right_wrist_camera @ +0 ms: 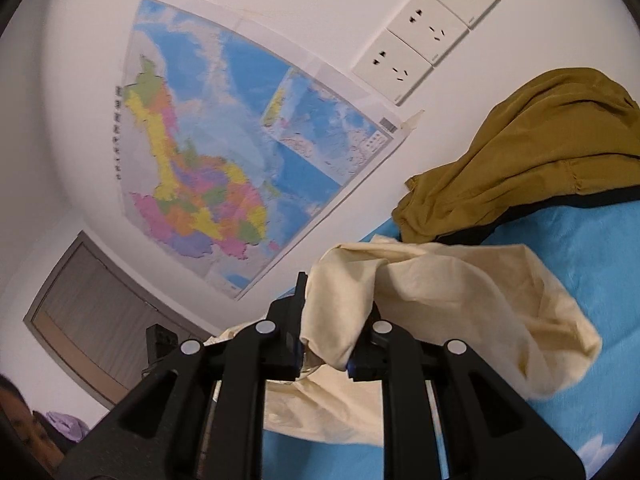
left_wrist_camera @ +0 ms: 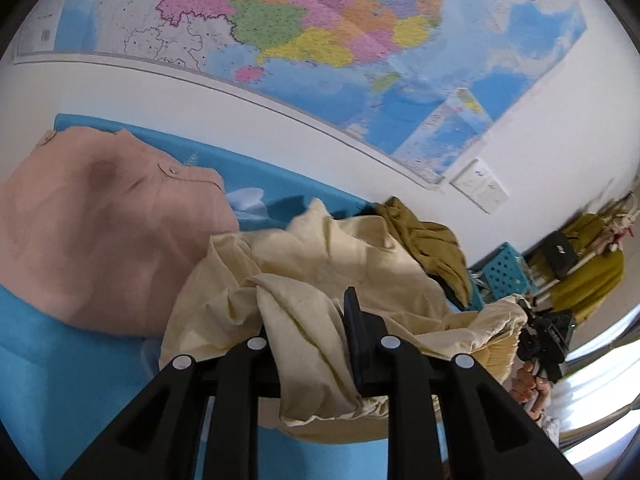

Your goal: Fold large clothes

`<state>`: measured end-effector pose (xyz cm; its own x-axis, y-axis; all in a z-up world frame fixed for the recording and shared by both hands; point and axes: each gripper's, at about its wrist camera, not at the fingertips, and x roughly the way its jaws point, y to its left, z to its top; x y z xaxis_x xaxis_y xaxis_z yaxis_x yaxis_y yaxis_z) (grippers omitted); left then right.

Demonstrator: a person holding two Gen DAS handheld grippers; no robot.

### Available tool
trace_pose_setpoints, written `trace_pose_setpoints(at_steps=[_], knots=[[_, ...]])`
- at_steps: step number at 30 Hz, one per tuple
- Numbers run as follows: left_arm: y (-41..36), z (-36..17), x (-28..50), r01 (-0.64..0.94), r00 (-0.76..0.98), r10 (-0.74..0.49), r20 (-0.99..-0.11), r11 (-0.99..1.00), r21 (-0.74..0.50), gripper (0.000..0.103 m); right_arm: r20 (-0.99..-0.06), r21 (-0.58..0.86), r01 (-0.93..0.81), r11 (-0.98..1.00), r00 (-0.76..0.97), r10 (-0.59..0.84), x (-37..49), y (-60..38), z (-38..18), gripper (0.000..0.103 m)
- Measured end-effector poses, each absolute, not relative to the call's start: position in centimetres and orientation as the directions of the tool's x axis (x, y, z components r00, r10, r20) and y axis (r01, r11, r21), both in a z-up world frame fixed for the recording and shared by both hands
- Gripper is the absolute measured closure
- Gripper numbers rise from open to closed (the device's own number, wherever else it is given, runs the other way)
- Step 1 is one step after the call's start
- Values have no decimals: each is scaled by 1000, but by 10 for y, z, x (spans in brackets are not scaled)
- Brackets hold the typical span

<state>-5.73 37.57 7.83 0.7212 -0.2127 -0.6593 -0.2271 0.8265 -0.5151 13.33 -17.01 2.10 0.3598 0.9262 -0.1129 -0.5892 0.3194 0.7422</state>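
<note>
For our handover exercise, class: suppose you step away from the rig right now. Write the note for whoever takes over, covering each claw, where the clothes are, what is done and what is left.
Left claw: shut on a bunch of the cream garment.
Right claw: shut on another part of the same garment, which hangs between the two claws above the blue sheet.
Pink garment: spread on the sheet, to the left in the left wrist view.
Olive garment: crumpled by the wall, under the sockets.
Done: cream garment picked up, nothing visibly folded.
Left: lay it flat and fold it, then probably the olive one.
</note>
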Motion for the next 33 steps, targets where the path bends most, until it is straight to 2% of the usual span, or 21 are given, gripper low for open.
trace_pose_setpoints(at_steps=[10, 20, 28, 31, 32, 33], knots=[[393, 64, 4, -320, 658, -150, -738, 831, -455, 83, -209, 748, -532, 397, 379, 901, 189, -142, 15, 88], [401, 45, 41, -375, 615, -102, -782, 835, -404, 83, -259, 765, -479, 430, 382, 887, 230, -128, -2, 87], [419, 16, 67, -437, 566, -115, -816, 798, -415, 81, -290, 767, -456, 452, 383, 877, 256, -113, -16, 81], [424, 6, 74, -460, 548, -119, -828, 783, -418, 80, -292, 765, -455, 455, 384, 876, 261, -109, -20, 75], [425, 2, 76, -468, 544, -120, -830, 778, -419, 80, -295, 762, -458, 459, 386, 874, 262, -108, -22, 70], [424, -1, 78, -474, 539, -117, -834, 777, -415, 79, -292, 759, -462, 458, 386, 875, 261, -108, -23, 59]])
